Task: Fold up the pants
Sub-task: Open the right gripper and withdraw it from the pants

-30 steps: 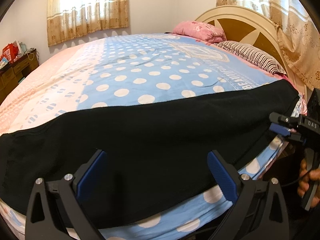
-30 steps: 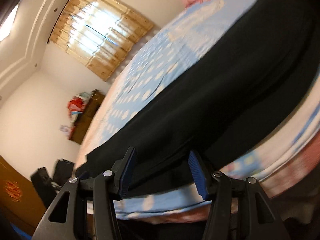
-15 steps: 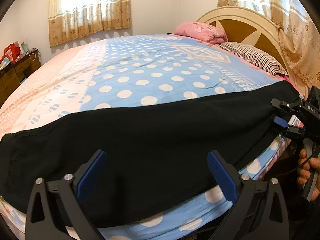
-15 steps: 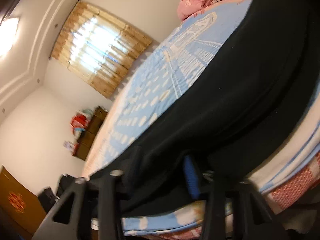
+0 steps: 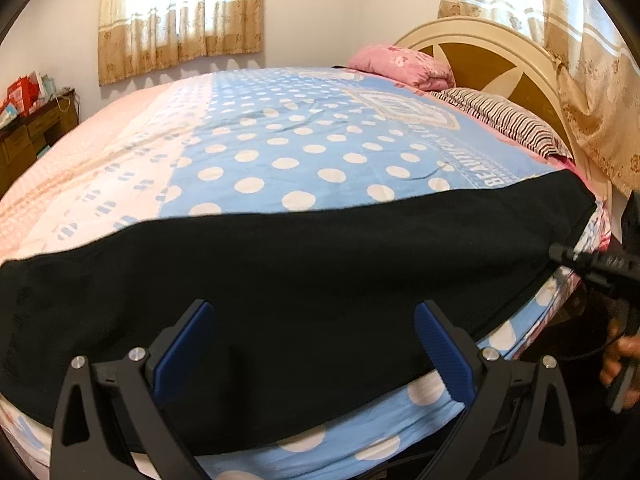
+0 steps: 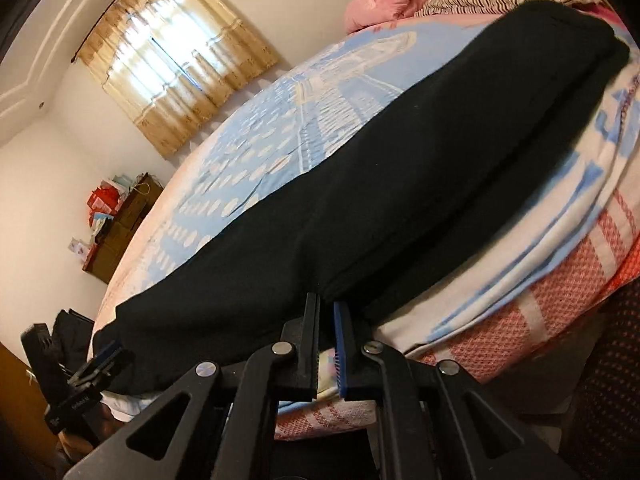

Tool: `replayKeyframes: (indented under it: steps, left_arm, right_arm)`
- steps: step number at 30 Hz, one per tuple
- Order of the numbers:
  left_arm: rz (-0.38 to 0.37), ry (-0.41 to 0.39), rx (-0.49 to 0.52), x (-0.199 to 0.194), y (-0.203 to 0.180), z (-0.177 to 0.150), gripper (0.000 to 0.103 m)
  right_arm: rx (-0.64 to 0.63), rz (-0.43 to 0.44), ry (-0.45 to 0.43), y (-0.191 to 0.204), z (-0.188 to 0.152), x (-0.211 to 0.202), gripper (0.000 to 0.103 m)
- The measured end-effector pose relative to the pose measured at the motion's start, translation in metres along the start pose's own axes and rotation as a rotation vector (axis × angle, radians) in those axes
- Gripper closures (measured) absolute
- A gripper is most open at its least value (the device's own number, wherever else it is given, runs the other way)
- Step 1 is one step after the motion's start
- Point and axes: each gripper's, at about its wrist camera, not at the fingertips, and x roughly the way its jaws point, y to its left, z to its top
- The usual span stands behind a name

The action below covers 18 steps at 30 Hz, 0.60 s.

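Two grippers work at the near edge of the bed [image 5: 280, 152], where the black pants [image 5: 320, 272] lie stretched lengthwise along the polka-dot spread, their lower edge hanging a little over the side. The left gripper [image 5: 314, 344] hovers low over the middle of the pants with its blue-padded jaws spread wide and nothing between them. The right gripper [image 6: 327, 344] sits at the bed's edge nearer the headboard [image 5: 500, 56] — its jaws are drawn almost together, a thin gap showing, right at the hem of the pants; whether cloth is pinched between the tips I cannot tell. Seen from the left camera, it reaches in from the right side, touching the pants' end. Beyond lie a pink pillow [image 5: 400, 66] and a striped pillow [image 5: 504, 120].
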Motion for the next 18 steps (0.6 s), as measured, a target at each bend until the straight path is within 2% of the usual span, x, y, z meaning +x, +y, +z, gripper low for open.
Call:
replayKeyframes:
  steps: [3, 6, 9, 12, 14, 16, 18]
  left_arm:
    - [0.002, 0.021, 0.018, 0.003, -0.005, -0.003, 0.001]
    - [0.028, 0.004, 0.058, 0.000, -0.009, -0.005, 0.001]
    - [0.021, 0.008, 0.053, 0.002, -0.010, -0.004, 0.001]
    - [-0.003, 0.022, 0.058, 0.007, -0.018, -0.005, 0.001]
    - [-0.004, 0.015, 0.092, 0.009, -0.029, -0.005, 0.001]
    - [0.008, 0.011, 0.104, 0.013, -0.035, -0.004, 0.001]
    - [0.027, 0.031, 0.106, 0.021, -0.039, -0.002, 0.001]
  right_arm:
    - [-0.080, -0.061, -0.013, 0.010, 0.004, -0.018, 0.096]
    - [-0.216, -0.170, -0.150, 0.023, 0.017, -0.054, 0.096]
    - [-0.322, -0.252, -0.183, 0.032, 0.035, -0.061, 0.096]
    - [-0.427, -0.292, -0.097, 0.041, 0.049, -0.031, 0.096]
    - [-0.448, -0.284, -0.039, 0.042, 0.053, -0.008, 0.096]
    - [-0.476, -0.277, 0.004, 0.045, 0.047, 0.007, 0.096]
    - [-0.540, -0.345, 0.082, 0.045, 0.033, 0.021, 0.096]
